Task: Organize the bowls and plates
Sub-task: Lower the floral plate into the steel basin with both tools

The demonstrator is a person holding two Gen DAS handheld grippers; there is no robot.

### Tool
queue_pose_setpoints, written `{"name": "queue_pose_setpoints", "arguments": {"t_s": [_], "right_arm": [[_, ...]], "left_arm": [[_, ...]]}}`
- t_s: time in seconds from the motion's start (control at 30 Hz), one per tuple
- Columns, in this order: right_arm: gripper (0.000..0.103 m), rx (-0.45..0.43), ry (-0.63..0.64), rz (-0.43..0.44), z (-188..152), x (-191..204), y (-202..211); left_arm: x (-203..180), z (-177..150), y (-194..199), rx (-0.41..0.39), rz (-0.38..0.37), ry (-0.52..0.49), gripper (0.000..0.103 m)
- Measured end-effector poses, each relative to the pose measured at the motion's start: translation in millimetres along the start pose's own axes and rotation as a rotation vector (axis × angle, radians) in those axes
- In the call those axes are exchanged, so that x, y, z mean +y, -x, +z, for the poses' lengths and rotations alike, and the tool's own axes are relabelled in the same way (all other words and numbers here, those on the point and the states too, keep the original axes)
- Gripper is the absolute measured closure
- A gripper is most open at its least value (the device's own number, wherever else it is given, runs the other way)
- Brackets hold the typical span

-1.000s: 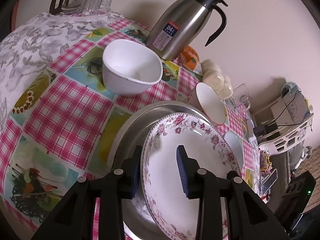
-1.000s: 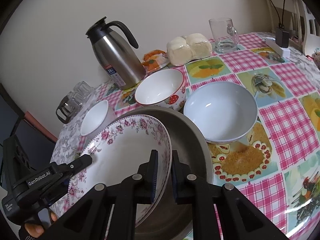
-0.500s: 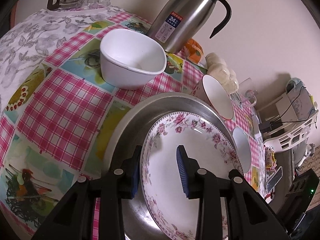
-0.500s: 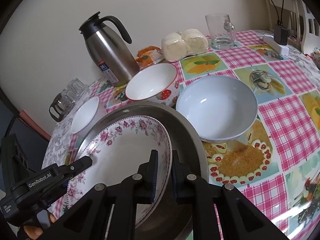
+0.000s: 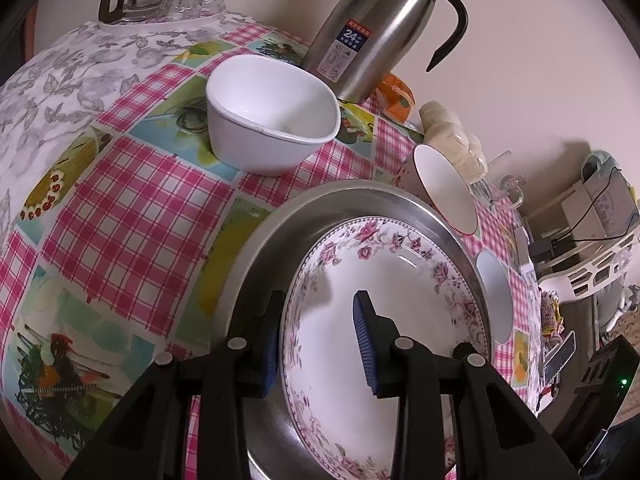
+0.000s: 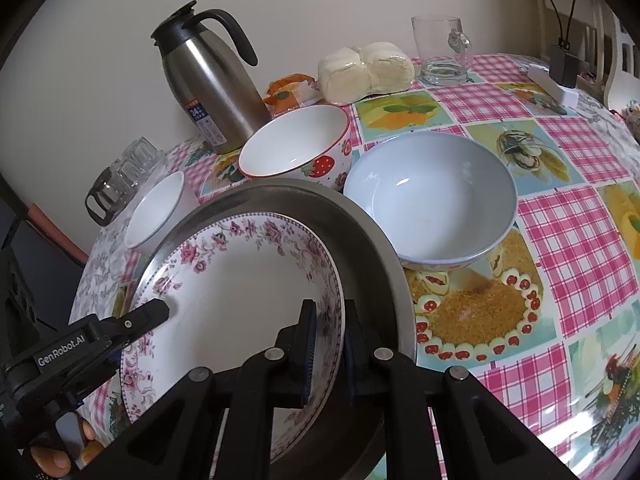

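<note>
Right gripper [image 6: 327, 350] jaws pinched tight on the rim of the floral plate [image 6: 240, 300]. Left gripper [image 5: 318, 344] jaws partly open, astride the opposite rim; whether its pads press, I cannot tell. A hold on both sides probably steadies the plate, tilted in the steel basin [image 6: 372, 248] near the counter's front edge. Beyond: grey bowl [image 6: 430, 204], strawberry bowl [image 6: 296, 146], white bowl [image 5: 272, 112]; thermos [image 6: 212, 80] at the far edge.

Checked tablecloth [image 6: 568, 236] under steel tray [image 6: 384, 248], three bowls, thermos [image 6: 212, 84], perhaps wrapped buns [image 6: 366, 70].
</note>
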State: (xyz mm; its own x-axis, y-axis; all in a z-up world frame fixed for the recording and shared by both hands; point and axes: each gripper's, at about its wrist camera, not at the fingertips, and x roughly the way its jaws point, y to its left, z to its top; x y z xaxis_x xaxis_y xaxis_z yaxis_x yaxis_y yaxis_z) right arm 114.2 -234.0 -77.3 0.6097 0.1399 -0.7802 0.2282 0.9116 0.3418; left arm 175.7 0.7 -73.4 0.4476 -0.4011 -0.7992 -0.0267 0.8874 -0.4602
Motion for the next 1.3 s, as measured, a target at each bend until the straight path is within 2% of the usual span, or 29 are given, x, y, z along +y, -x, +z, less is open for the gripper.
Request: {"name": "queue_pose_setpoints", "arguments": {"t_s": [0.2,0.67,1.0,1.3], "right_arm": [[0.090,0.003,-0.001,0.002,-0.2,0.1,0.5],[0.091,0.022,0.027,-0.005,-2.3,5.9,-2.6],[0.090,0.031,0.035,-0.017,-1.8,5.9,-2.7],[0.090,0.036,0.033,-0.022,-1.8,6.2,-0.5]], "left_arm": [[3.3,-0.5,2.2,0.004,0.003,0.025,0.069],[6.7,-1.4,9.4,-0.012,0.074,0.039,0.070],[-0.9,-1.9,5.8,0.003,0.113,-0.010,0.070],[-1.8,-2.9,6.7,0.017,0.119,-0.006,0.069]]}}
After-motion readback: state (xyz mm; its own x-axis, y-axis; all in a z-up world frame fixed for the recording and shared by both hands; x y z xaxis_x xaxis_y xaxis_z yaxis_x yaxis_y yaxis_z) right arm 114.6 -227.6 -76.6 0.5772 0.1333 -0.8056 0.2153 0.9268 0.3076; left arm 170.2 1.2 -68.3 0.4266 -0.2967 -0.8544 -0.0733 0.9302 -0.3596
